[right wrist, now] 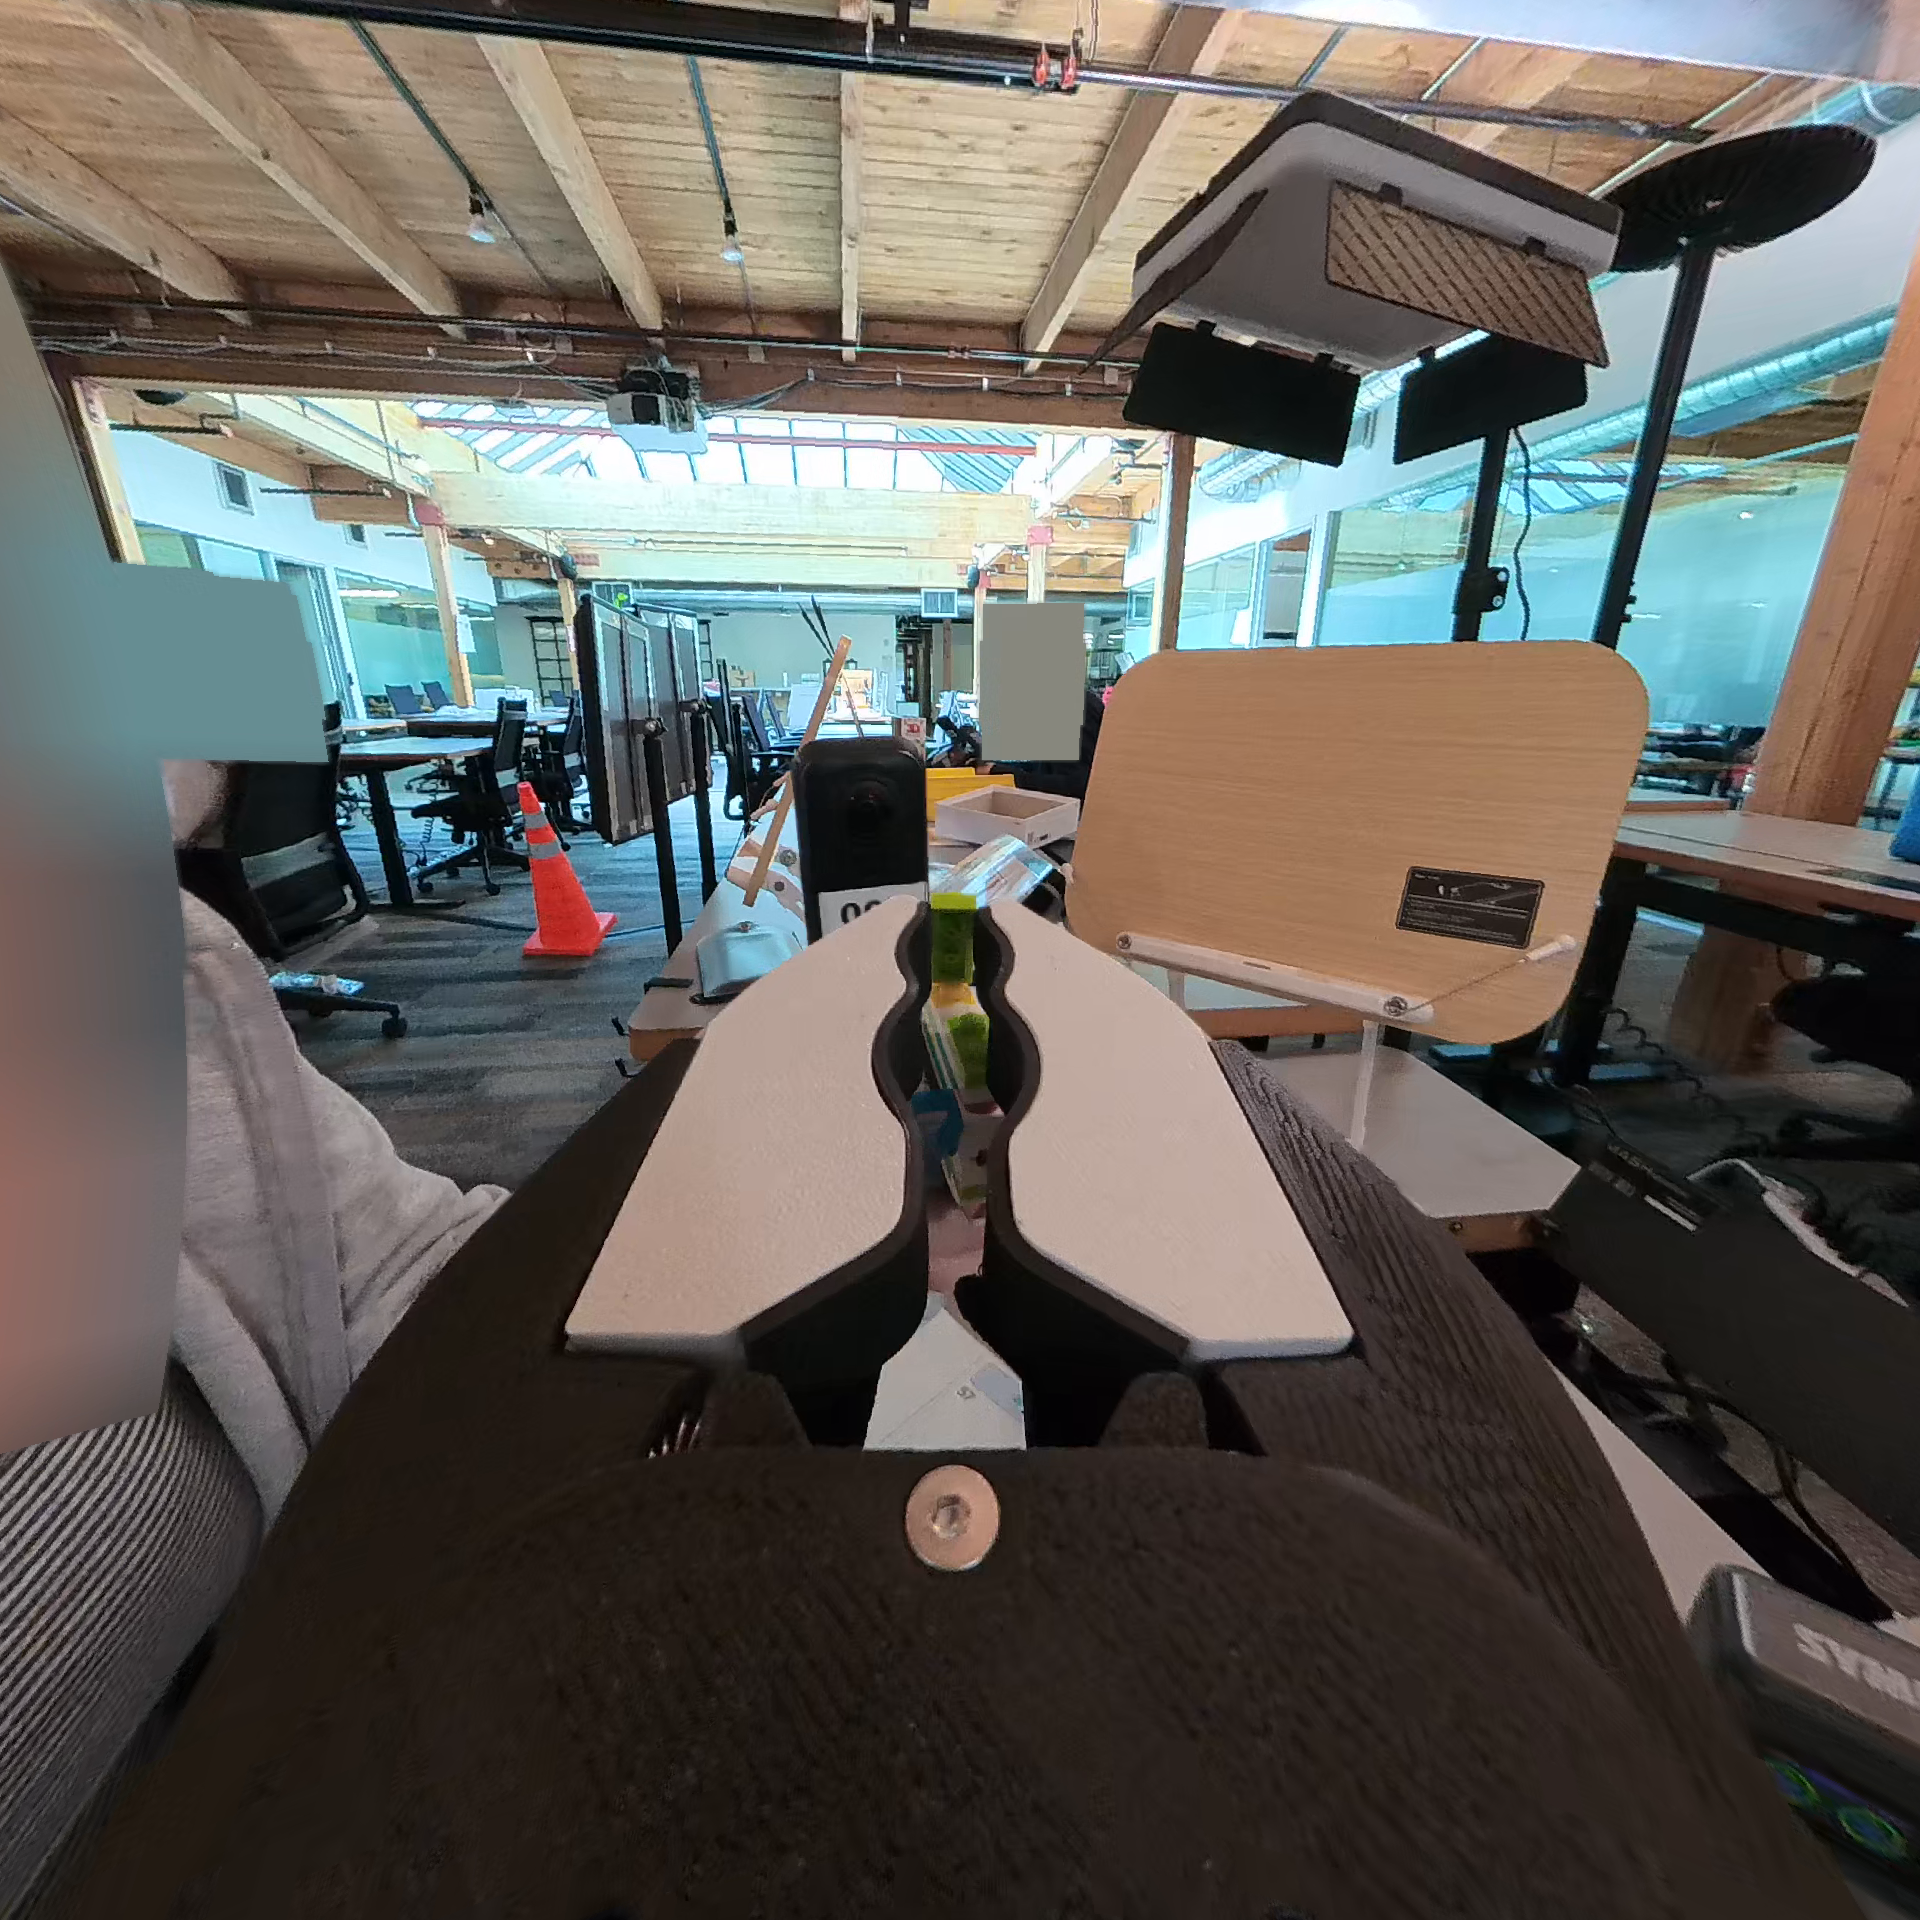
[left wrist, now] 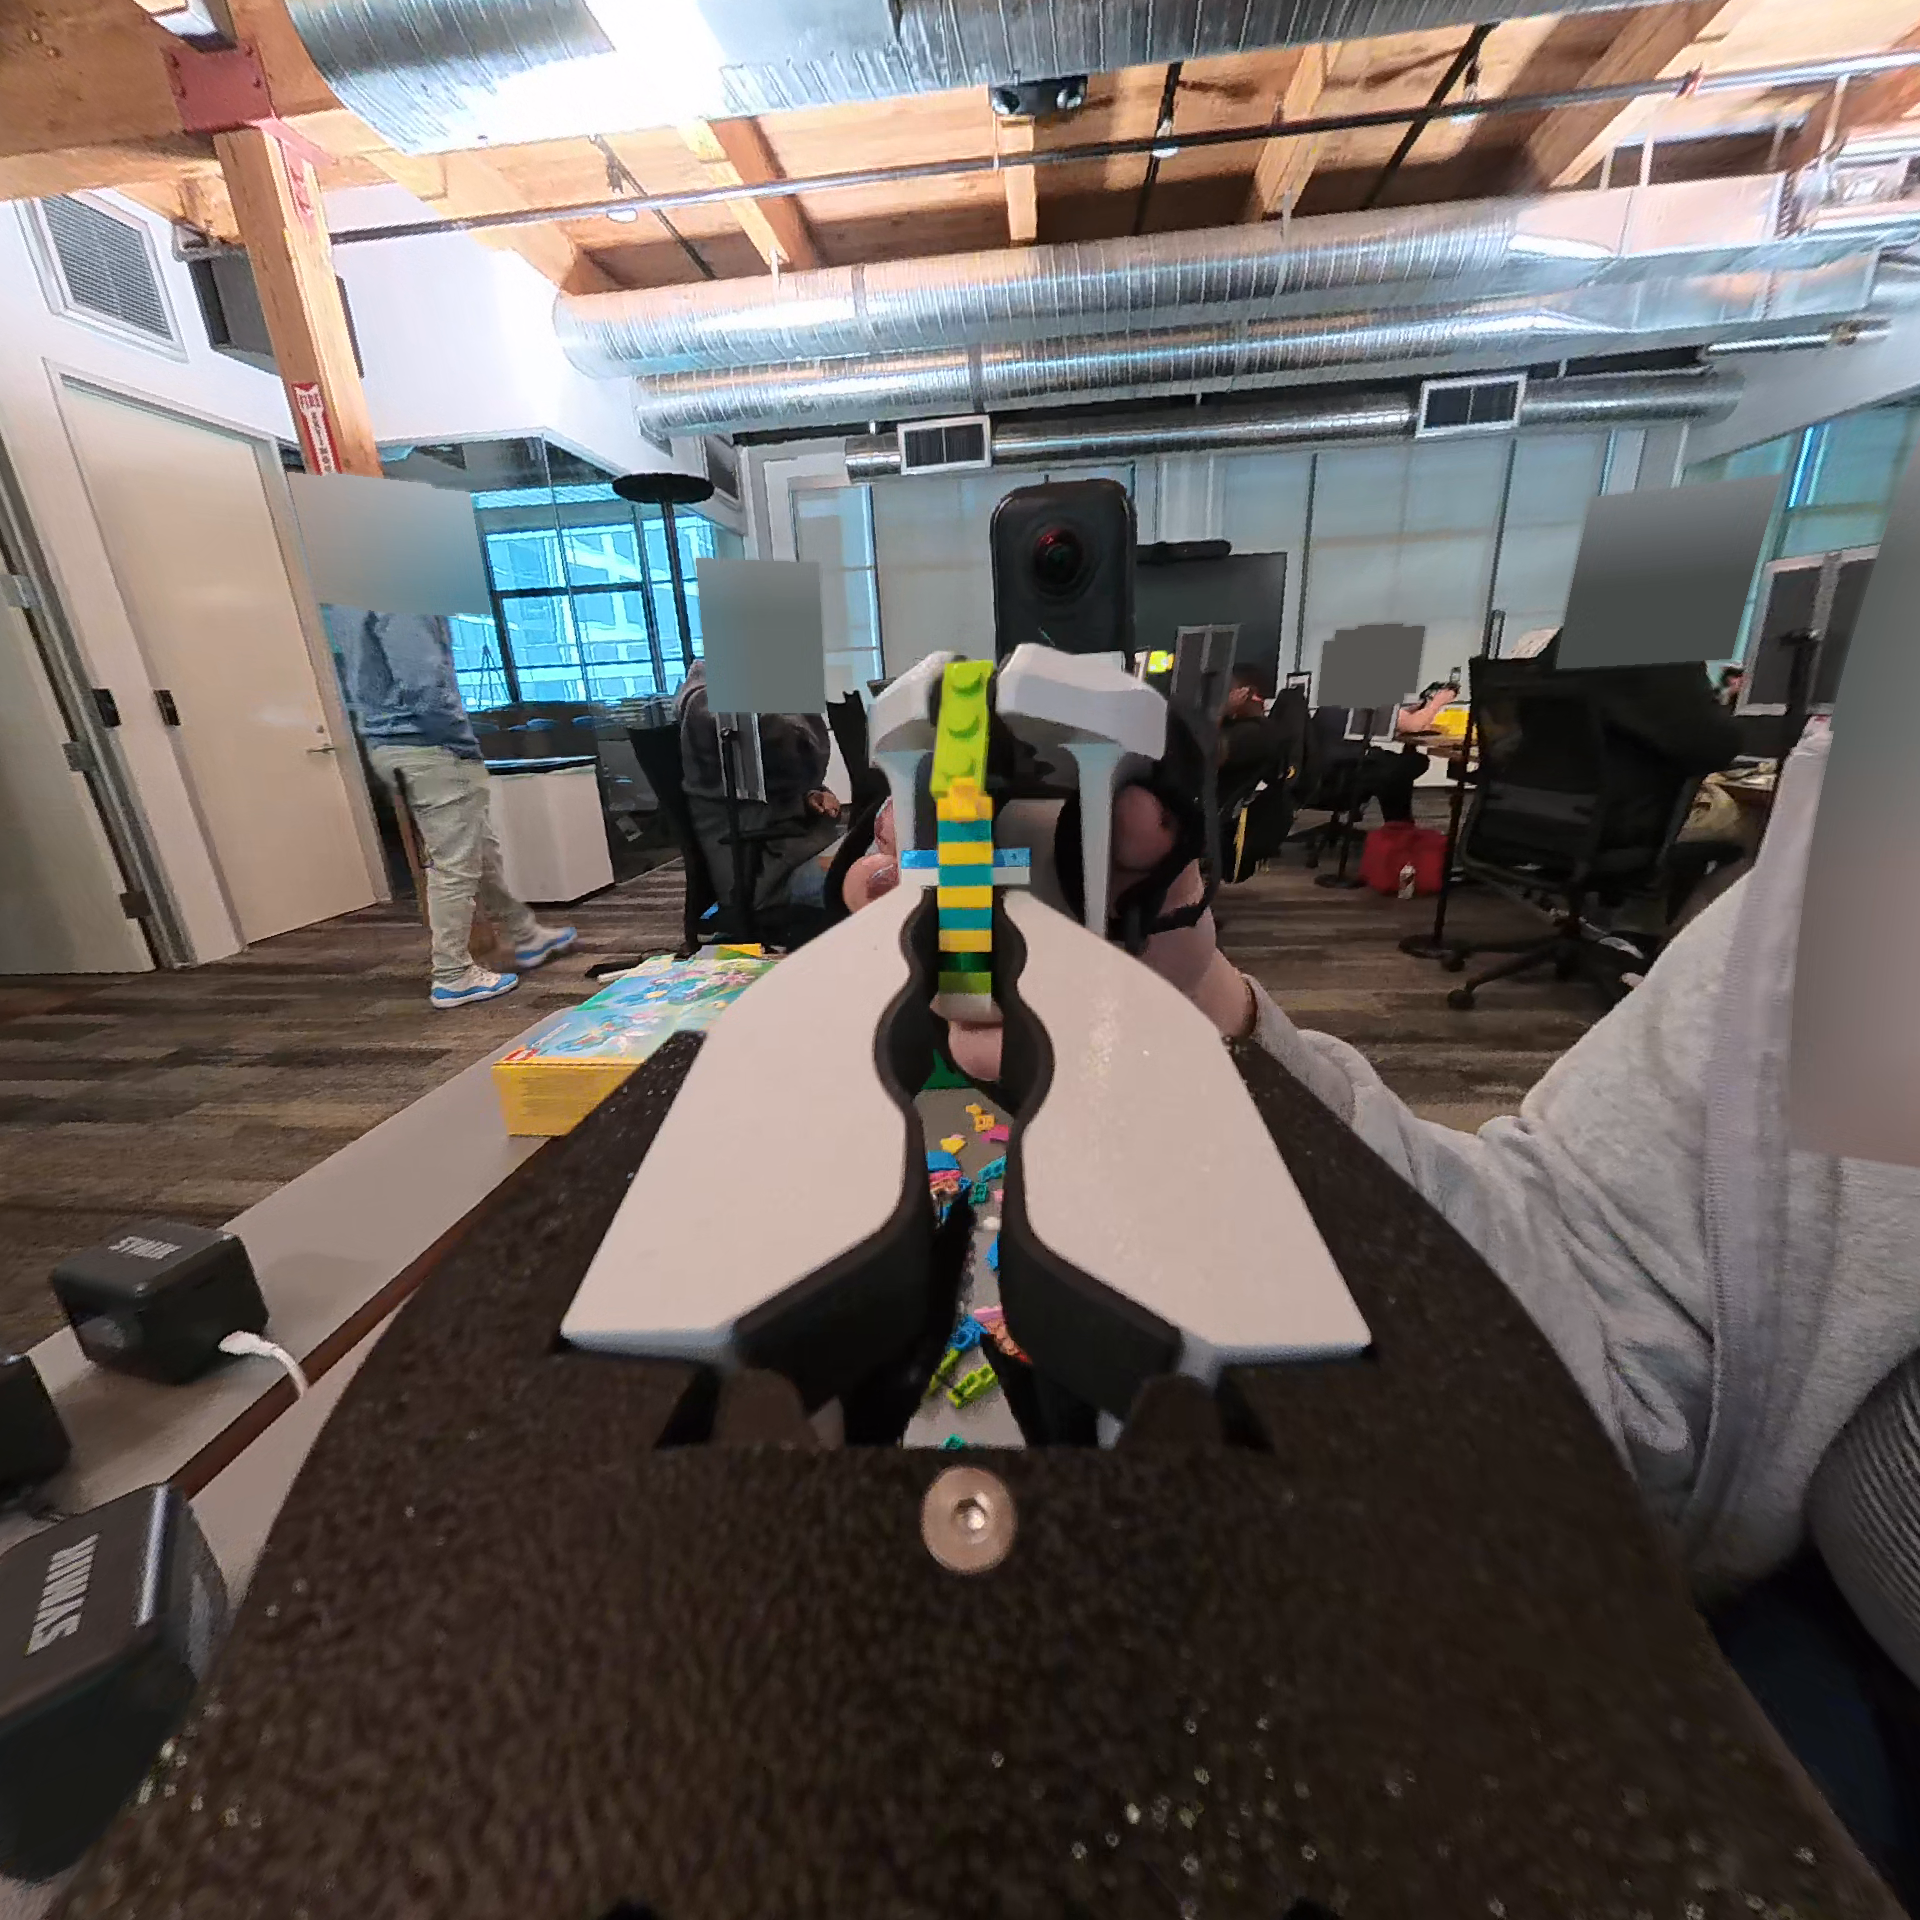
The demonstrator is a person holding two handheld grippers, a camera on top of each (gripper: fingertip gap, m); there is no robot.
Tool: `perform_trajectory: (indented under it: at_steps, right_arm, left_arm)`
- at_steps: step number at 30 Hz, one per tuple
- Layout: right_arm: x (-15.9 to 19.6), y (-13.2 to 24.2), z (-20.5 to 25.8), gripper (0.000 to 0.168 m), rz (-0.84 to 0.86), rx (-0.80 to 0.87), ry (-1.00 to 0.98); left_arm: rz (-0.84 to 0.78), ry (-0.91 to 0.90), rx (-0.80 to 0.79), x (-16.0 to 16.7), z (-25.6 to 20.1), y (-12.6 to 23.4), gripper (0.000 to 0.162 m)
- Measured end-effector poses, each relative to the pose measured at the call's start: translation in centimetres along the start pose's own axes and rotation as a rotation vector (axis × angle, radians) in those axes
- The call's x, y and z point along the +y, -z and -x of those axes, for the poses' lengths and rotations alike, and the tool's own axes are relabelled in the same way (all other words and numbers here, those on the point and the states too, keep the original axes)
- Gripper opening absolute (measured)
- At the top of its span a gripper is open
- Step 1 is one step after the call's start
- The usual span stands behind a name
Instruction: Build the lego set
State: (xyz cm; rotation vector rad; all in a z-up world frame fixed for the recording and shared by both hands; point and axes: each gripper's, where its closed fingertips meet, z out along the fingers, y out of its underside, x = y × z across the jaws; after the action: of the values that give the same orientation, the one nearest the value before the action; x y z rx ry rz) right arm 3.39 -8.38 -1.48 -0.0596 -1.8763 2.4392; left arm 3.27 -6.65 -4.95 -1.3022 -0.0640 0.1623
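On my far left, two black charger blocks [left wrist: 156, 1299] sit on the surface [left wrist: 395, 1174], one with a white cable plugged in. Past them lies the yellow-edged lego box [left wrist: 613, 1039], flat and closed, so I cannot tell what it holds. Loose bricks [left wrist: 971, 1174] in pink, blue, yellow and green are scattered on the surface below, glimpsed through the gap between my fingers.

My left tool [left wrist: 966, 935] is nearly closed, pinching the lower end of the striped lego tower [left wrist: 964, 883], a thin stack of yellow and teal layers with a green base and a light blue plate crossing it midway. The tower stands roughly upright above the surface. Its lime green top piece [left wrist: 961, 727] sits between the white fingers of my right tool [left wrist: 987, 717], seen facing me with its camera above; those fingers appear closed on it.

From the right wrist view, my right tool [right wrist: 956, 956] is narrowed to a slim gap with the lime green top piece [right wrist: 953, 940] held at the tips. Behind and to the right, a shallow white tray [right wrist: 1003, 816] rests on a far surface; what lies inside is hidden. A wooden board stand [right wrist: 1351, 831] leans further right.
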Motion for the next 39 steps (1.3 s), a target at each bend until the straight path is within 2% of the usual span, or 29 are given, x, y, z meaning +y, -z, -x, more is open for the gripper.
perform_trajectory:
  at_steps: [16, 30, 39]
  right_arm:
    - [0.4, 2.3, 1.9, 0.006, 0.115, -0.039, 0.057]
    - [0.4, 2.1, 1.0, 0.006, 0.136, 0.025, 0.064]
    - [0.1, 1.5, 1.1, 0.006, 0.179, 0.032, 0.112]
  left_arm:
    - [-0.032, 0.044, 0.135, -0.2, -2.3, -1.1, 0.008]
    - [-0.023, 0.005, 0.102, 0.0, -1.8, -1.0, 0.008]
    - [-0.030, 0.046, 0.092, -0.6, -1.5, -0.8, 0.008]
